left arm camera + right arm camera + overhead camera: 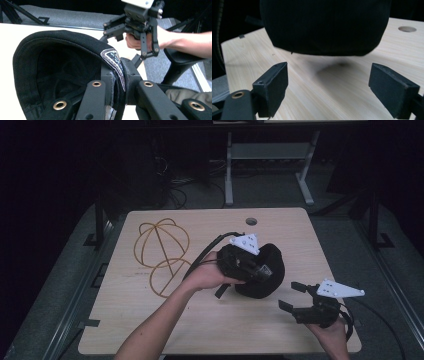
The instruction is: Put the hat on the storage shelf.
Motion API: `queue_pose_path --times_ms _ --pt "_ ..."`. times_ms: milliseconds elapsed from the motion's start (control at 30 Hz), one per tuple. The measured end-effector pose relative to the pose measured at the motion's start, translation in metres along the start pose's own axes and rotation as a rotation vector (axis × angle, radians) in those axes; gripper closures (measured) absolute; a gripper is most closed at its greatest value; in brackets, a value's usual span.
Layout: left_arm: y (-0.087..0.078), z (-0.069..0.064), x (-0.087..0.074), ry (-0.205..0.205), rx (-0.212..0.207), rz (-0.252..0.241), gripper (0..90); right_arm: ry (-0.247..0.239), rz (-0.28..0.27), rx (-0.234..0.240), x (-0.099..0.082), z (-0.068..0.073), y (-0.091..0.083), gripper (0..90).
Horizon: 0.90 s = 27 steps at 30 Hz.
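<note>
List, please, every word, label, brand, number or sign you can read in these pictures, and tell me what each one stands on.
None can be read.
Patch on the black cap's rim, pinched in the left gripper: silver-edged, its markings too blurred to read.
Faint dark mark on the table near the wire frame: too small to read.

Black fabric cap (262, 270) with finely ribbed weave and a silver-grey patch (115, 60) edged in white at its rim; pale wood-grain table (210, 315); tan wire frame (161, 252); black left gripper (117, 82) with brass-coloured rivets; black right gripper (295, 295) bearing a white plate (340, 290)
</note>
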<state>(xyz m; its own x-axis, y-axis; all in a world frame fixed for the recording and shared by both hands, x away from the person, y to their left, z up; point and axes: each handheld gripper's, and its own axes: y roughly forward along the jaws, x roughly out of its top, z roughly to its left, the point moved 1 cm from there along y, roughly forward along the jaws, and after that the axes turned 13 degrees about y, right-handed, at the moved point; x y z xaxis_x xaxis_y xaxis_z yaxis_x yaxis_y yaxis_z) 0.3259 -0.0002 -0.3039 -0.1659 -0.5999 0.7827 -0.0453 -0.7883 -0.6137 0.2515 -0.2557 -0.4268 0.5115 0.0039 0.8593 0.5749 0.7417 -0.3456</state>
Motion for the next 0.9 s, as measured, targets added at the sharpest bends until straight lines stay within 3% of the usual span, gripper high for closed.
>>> queue_pose_path --times_ms 200,400,633,900 --pt "0.006 -0.004 0.005 0.023 -0.04 0.001 81.6 -0.002 -0.035 0.023 0.007 0.0 -0.005 14.9" --pt "0.018 -0.015 0.02 0.083 -0.107 0.002 81.9 -0.015 -0.064 0.048 0.011 0.001 -0.01 16.3" --pt "0.024 -0.024 0.036 0.148 -0.157 0.004 82.2 -0.059 -0.095 0.098 0.009 0.003 -0.02 37.4" --pt "0.019 -0.027 0.038 0.162 -0.174 -0.018 82.4 -0.11 -0.121 0.13 0.01 0.006 -0.026 73.4"
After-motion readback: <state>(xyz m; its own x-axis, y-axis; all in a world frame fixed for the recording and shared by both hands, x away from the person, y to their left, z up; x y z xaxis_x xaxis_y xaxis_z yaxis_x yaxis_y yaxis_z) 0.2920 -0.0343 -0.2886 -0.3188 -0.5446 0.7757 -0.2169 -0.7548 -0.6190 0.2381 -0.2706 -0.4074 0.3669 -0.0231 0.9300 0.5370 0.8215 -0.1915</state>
